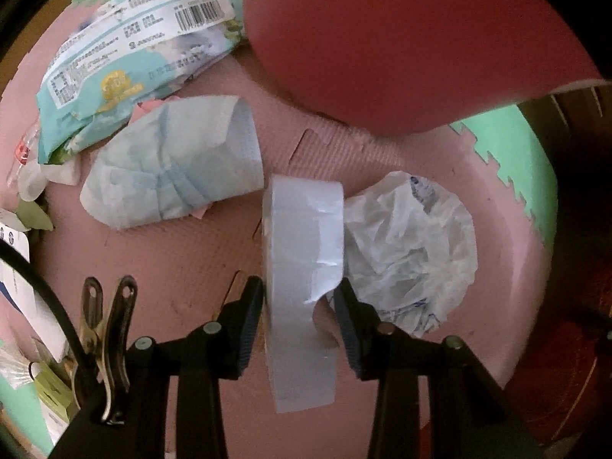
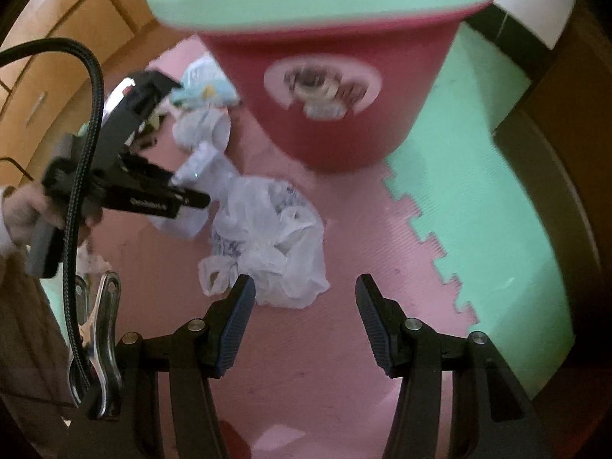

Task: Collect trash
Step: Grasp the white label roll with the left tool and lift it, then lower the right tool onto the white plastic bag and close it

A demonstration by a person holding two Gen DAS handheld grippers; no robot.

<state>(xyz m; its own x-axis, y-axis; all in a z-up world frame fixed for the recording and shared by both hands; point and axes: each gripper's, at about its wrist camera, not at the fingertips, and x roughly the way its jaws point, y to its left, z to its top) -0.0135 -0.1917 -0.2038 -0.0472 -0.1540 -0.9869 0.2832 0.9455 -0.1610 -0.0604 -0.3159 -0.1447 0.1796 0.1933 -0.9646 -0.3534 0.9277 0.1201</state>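
Note:
My left gripper [image 1: 300,294] is shut on a white paper strip [image 1: 302,252], held just above the pink foam mat [image 1: 183,252]. A crumpled white plastic bag [image 1: 409,248] lies right of it, a pale blue folded diaper [image 1: 172,160] and a blue printed wrapper [image 1: 134,57] to the upper left. The red trash bin [image 1: 401,38] stands behind. In the right wrist view my right gripper [image 2: 304,290] is open and empty above the mat, near the plastic bag [image 2: 267,244]. The left gripper [image 2: 191,201] shows at the left, and the bin [image 2: 329,107] with its mint rim stands ahead.
Green mat tiles [image 2: 478,199] join the pink ones on the right. Small packets and scraps [image 1: 23,199] lie at the left edge. Wooden cabinets [image 2: 57,57] stand at the back left, and a dark wooden edge [image 2: 554,153] borders the right.

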